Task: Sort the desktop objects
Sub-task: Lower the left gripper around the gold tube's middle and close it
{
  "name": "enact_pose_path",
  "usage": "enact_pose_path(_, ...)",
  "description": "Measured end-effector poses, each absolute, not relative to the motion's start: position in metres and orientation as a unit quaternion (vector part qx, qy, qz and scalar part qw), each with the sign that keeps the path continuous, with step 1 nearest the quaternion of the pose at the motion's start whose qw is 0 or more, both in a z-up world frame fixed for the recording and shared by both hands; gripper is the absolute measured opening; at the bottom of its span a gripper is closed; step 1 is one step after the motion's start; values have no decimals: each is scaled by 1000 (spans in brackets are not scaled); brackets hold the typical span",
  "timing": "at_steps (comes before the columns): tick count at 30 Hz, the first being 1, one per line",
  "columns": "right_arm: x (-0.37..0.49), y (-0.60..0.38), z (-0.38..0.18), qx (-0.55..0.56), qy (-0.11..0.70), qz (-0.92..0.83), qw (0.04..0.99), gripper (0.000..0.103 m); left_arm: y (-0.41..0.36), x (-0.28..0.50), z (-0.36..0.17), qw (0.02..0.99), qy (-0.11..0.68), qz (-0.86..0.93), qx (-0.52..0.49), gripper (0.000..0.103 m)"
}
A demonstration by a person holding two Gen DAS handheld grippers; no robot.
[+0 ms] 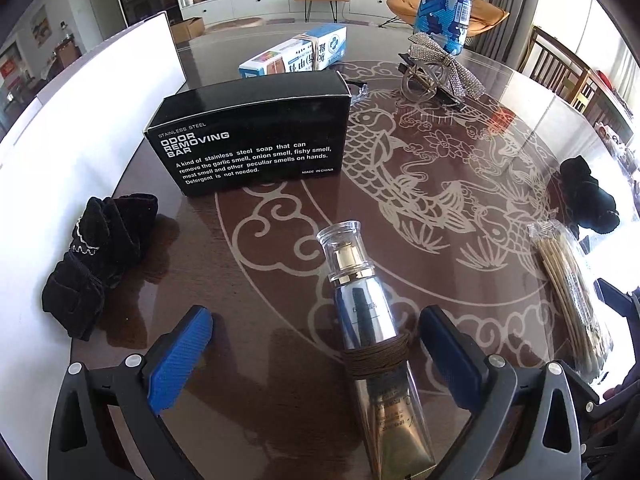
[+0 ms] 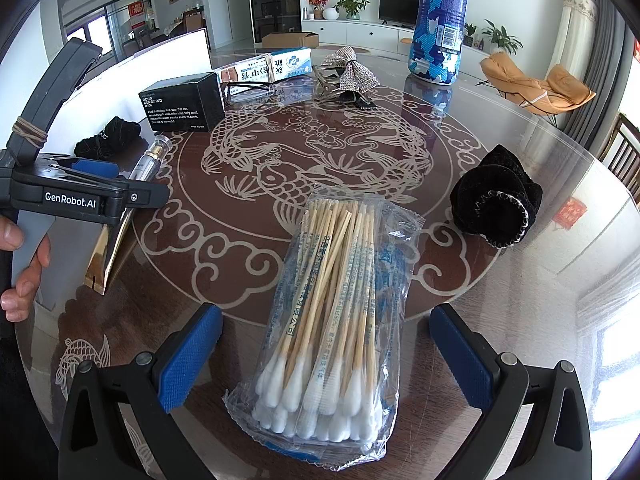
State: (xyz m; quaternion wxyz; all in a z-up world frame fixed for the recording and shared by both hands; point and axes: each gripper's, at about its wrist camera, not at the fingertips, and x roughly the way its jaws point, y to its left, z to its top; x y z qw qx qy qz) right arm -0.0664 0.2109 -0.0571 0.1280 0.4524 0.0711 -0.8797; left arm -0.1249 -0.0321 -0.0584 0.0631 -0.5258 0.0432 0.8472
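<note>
My left gripper (image 1: 316,344) is open, its blue pads either side of a gold and silver cosmetic tube (image 1: 370,332) with a clear cap that lies on the table; the pads are apart from it. My right gripper (image 2: 326,348) is open too, straddling a clear bag of cotton swabs (image 2: 332,320) lying flat. From the right wrist view the left gripper (image 2: 80,184) shows at the left over the tube (image 2: 132,200), a hand on its handle. The swab bag (image 1: 568,288) also lies at the right in the left wrist view.
On the round fish-patterned table (image 2: 312,148): black soap box (image 1: 248,136), toothpaste carton (image 1: 296,54), rhinestone bow clip (image 1: 436,72), glasses (image 2: 248,88), tall blue bottle (image 2: 438,20), black velvet scrunchies (image 1: 96,256) (image 2: 496,196). A white board (image 1: 80,128) stands at the left edge.
</note>
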Motion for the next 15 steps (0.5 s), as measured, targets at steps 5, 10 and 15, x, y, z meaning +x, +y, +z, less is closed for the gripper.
enact_pose_path(5, -66, 211, -57, 452, 71, -880, 128, 103, -33, -121, -58, 67, 46, 851, -518, 103)
enact_pose_path(10, -66, 211, -57, 452, 71, -880, 128, 103, -28, -112, -49, 93, 58, 863, -493, 48)
enact_pose_path(15, -66, 211, -57, 452, 71, -880, 128, 103, -28, -104, -46, 114, 59, 861, -492, 29)
